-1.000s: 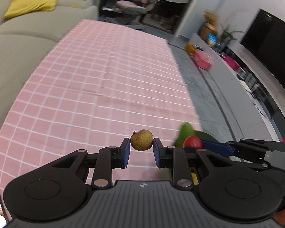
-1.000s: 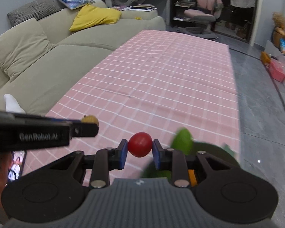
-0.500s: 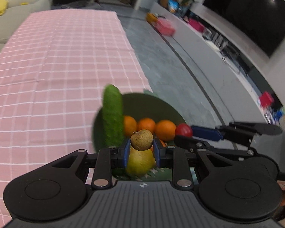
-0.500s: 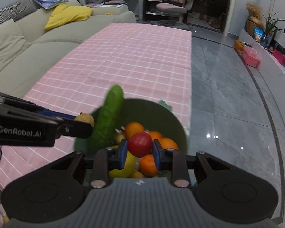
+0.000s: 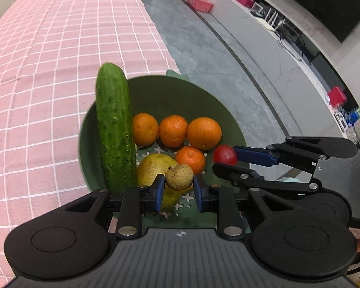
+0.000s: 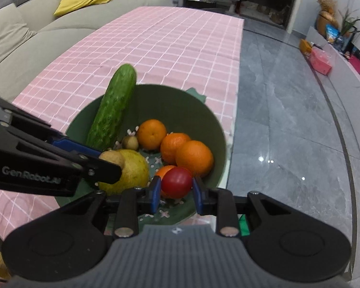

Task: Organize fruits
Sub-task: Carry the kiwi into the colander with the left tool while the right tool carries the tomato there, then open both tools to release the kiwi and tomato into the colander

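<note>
Both of your tongs are coming down over the green bowl (image 5: 230, 110) now, where a second ago they were hanging over bare pink checked cloth. That cloth (image 5: 48, 60), gridded with thin white lines and lightly creased, is covering the desk, and the bowl is sitting at its near corner beside the glossy grey stone floor (image 6: 288, 96).

Going left to right in the left wrist view: a long, bumpy cucumber (image 5: 114, 129) is leaning upright against the bowl's left wall, its tip rising above the rim. Beside it, four round, dimpled oranges (image 5: 172, 130) are lying together, with a smooth yellow pear (image 5: 151, 170) just in front of them on the bowl's perforated floor.

Your left tongs (image 5: 178, 189) are clamping a small, round, brownish rough-skinned fruit (image 5: 179, 176) between their blue pads, holding it above the pear. Your right tongs (image 6: 176, 192) are gripping a smooth, shiny red tomato (image 6: 177, 182) the same way, over the bowl's near right side, close to the oranges. A second small brown fruit (image 6: 130, 142) is lying in the bowl between the cucumber and an orange.
</note>
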{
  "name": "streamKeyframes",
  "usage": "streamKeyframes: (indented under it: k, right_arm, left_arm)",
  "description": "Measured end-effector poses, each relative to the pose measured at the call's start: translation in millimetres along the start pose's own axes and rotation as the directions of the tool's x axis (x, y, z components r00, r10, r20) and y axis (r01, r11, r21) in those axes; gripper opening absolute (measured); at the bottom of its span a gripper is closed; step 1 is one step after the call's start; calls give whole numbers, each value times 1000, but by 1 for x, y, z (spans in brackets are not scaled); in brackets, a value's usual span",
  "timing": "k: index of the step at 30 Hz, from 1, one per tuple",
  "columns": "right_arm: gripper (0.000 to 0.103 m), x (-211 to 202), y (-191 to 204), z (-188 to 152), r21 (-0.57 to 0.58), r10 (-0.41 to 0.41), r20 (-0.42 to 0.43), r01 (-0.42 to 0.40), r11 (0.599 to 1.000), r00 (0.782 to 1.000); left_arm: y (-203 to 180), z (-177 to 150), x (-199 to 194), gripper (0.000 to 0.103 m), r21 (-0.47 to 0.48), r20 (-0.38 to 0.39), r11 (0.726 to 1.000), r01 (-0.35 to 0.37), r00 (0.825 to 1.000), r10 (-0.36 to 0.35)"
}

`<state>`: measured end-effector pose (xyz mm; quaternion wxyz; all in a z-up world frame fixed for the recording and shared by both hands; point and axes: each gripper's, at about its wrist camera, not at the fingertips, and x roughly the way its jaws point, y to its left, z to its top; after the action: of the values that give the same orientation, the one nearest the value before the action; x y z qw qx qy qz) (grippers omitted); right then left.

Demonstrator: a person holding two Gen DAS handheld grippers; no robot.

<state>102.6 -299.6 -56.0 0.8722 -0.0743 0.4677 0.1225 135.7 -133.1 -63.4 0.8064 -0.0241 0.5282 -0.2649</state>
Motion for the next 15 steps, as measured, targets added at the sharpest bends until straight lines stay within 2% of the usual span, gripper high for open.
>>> streamKeyframes:
  k: [3, 11, 15]
  right_arm:
    - [25, 7, 6, 1, -50, 17, -21, -18, 999, 1000]
    - [25, 26, 14, 2, -120, 61, -112, -74, 990, 992]
    - [25, 30, 17, 3, -151, 61, -139, -82, 985, 988]
  left_arm:
    - [-1, 1, 8, 29, 0, -38, 1000, 6, 999, -6]
    - [3, 3, 7, 29, 2, -77, 999, 37, 996, -37]
    - [6, -3, 10, 29, -17, -137, 998, 67, 988, -69]
